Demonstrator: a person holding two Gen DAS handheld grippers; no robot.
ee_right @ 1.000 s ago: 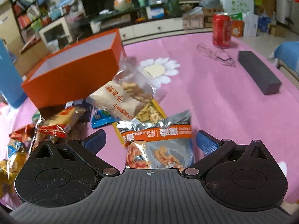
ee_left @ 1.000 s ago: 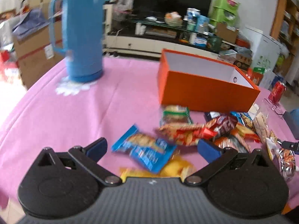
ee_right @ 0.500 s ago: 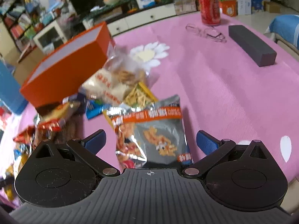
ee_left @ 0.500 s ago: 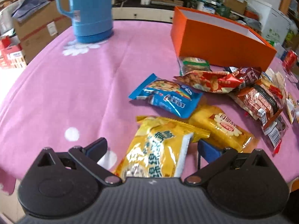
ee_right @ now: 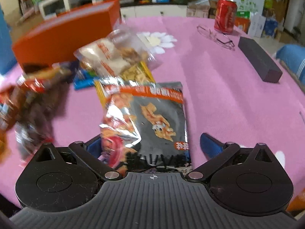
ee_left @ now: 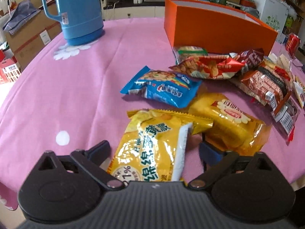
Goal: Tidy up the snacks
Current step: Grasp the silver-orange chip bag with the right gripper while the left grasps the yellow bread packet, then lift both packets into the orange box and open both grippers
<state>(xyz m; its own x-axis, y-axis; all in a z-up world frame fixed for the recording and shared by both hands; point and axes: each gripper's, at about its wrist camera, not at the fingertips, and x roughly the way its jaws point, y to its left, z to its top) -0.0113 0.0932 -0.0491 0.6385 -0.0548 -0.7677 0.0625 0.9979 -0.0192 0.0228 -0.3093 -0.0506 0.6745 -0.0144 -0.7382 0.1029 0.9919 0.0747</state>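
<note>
Several snack packets lie on a pink tablecloth in front of an open orange box (ee_left: pixel 219 30). My left gripper (ee_left: pixel 154 149) is open, its fingers on either side of a yellow packet (ee_left: pixel 152 148) that lies flat. Beyond it lie a blue packet (ee_left: pixel 162 87), a second yellow packet (ee_left: pixel 228 122), a red packet (ee_left: pixel 207 66) and a brown wafer pack (ee_left: pixel 266 84). My right gripper (ee_right: pixel 150 143) is open around a silver-and-orange packet (ee_right: pixel 148 118). A clear cracker bag (ee_right: pixel 114 55) lies beyond it, next to the orange box (ee_right: pixel 63 36).
A tall blue thermos (ee_left: pixel 76 11) stands at the back left. A red soda can (ee_right: pixel 225 15), glasses (ee_right: pixel 217 36) and a dark grey block (ee_right: pixel 259 61) lie to the right. The table edge curves close on both sides. Cardboard boxes and shelves stand behind.
Both grippers have drawn nearer their packets. The yellow packet now lies deeper between my left fingers, and the silver packet deeper between my right fingers. Both grippers stay open.
</note>
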